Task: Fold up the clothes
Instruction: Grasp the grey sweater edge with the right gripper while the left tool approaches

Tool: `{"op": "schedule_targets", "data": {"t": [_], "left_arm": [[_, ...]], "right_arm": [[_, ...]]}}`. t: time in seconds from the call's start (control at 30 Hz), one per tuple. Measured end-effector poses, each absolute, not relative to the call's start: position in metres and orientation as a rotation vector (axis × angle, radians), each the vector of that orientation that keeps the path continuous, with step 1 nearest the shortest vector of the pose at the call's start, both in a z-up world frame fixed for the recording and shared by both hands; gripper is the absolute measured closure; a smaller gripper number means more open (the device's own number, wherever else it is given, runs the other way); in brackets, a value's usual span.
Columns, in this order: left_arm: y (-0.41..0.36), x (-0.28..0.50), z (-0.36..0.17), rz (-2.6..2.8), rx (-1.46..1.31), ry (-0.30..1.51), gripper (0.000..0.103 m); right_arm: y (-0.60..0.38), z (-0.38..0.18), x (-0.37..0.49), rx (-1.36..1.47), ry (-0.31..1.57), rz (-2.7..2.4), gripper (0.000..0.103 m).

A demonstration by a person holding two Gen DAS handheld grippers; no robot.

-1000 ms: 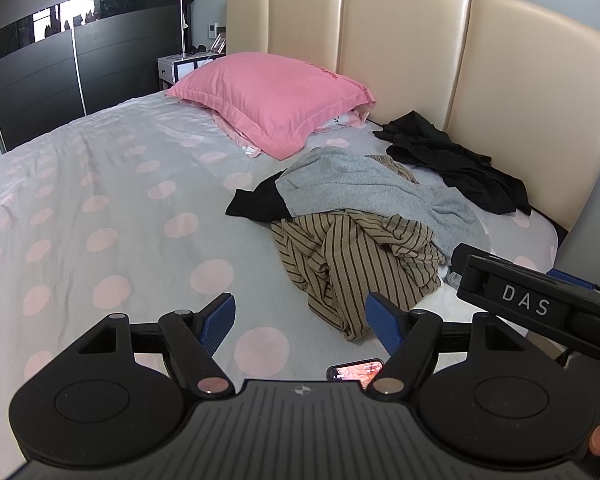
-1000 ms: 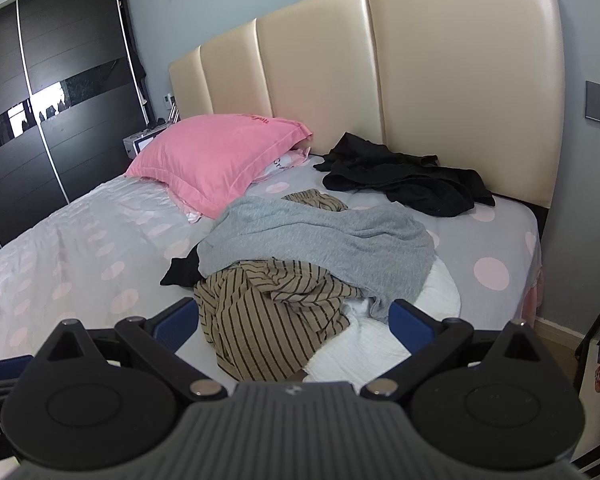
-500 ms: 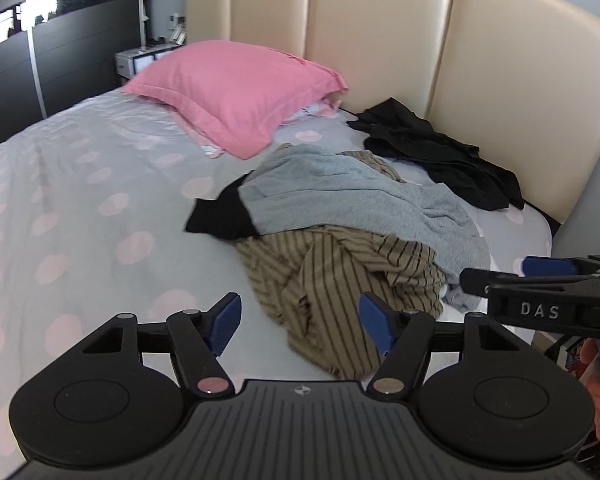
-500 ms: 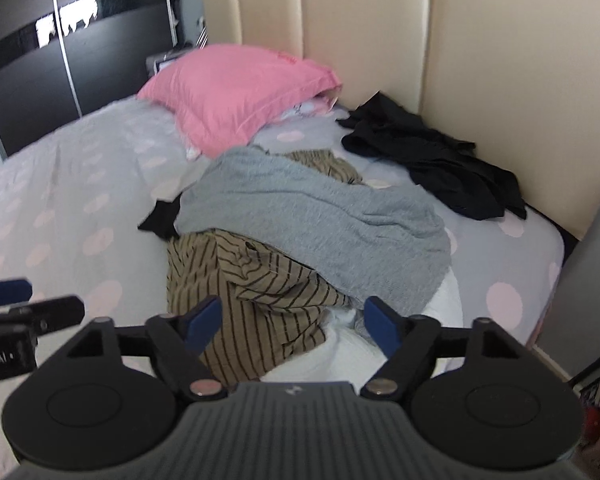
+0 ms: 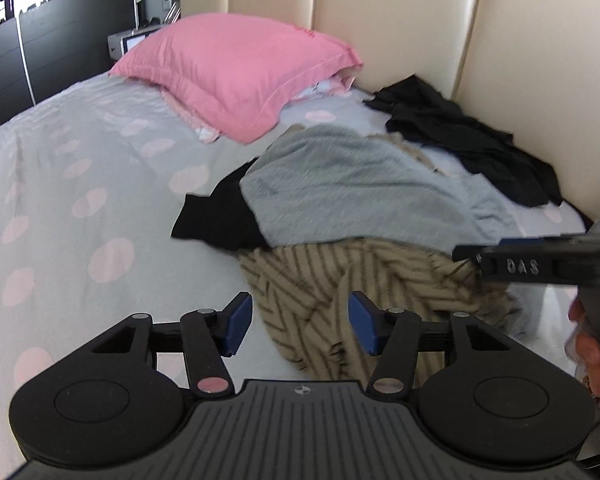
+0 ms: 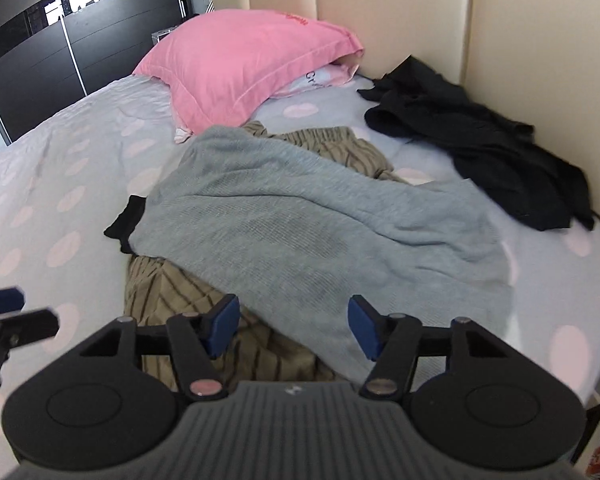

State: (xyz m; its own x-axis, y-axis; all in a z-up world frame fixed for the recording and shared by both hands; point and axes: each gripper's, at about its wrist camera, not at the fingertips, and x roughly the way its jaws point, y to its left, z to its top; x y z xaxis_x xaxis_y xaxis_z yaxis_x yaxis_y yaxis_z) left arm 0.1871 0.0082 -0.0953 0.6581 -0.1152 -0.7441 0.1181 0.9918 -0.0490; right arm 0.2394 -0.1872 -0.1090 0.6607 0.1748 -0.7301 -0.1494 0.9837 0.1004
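**Inspector:** Right wrist view first. Where do the clothes lie?

**Assistant:** In a loose heap on the spotted bed sheet [image 6: 60, 152], near the headboard [image 6: 380, 12] end. A grey garment [image 6: 300, 224] is draped across the top, crumpled. Under it lies a striped brown garment [image 6: 168, 296], showing both at the near edge and beyond the grey one. A black piece [image 6: 126, 220] sticks out from beneath on the left. A second black garment [image 6: 480, 136] lies apart, bunched against the headboard. None of these shows a fold.

**Inspector:** Why are the tools held as they are?

**Assistant:** My judgement: both point at the heap from its near side, low, as suits picking out one garment. The right gripper [image 6: 292, 326] sits over the near hem of the grey garment; the left gripper [image 5: 300, 324] faces the striped brown garment [image 5: 360, 292].

**Inspector:** The fingers?

**Assistant:** Both pairs are spread wide, with nothing between the blue pads. I see no cloth gripped. Whether the right pads brush the grey fabric, I cannot tell.

**Inspector:** Anything else?

**Assistant:** The pink pillow [image 6: 252, 56] rests just beyond the heap. In the left wrist view, the right tool is seen side-on at the right, with a hand [image 5: 592, 340] on its handle. That view is slightly blurred.
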Motion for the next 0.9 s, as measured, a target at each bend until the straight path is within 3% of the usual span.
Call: {"op": "schedule_targets", "data": {"t": [0.03,0.1,0.2,0.4,0.6,0.9], "left_arm": [[0.01,0.187,-0.098,-0.129,0.003,0.85,0.051],[0.015,0.182,-0.098,-0.12,0.009,0.854,0.051],[0.024,0.171,-0.091,-0.104,0.013,0.851,0.051],[0.041,0.148,-0.077,-0.072,0.021,0.845,0.051],[0.059,0.125,-0.063,-0.04,0.029,0.839,0.051],[0.113,0.032,-0.024,0.098,0.044,0.831,0.051]], "right_arm": [[-0.185,-0.115,0.245,0.035,0.844,0.188,0.048],[-0.184,-0.121,0.253,0.074,0.865,0.213,0.079],[-0.178,-0.116,0.252,0.057,0.841,0.217,0.093],[-0.168,-0.076,0.228,0.019,0.755,0.262,0.096],[-0.127,-0.034,0.18,0.029,0.782,0.439,0.096],[-0.033,-0.021,0.066,-0.014,0.864,0.684,0.097]]}}
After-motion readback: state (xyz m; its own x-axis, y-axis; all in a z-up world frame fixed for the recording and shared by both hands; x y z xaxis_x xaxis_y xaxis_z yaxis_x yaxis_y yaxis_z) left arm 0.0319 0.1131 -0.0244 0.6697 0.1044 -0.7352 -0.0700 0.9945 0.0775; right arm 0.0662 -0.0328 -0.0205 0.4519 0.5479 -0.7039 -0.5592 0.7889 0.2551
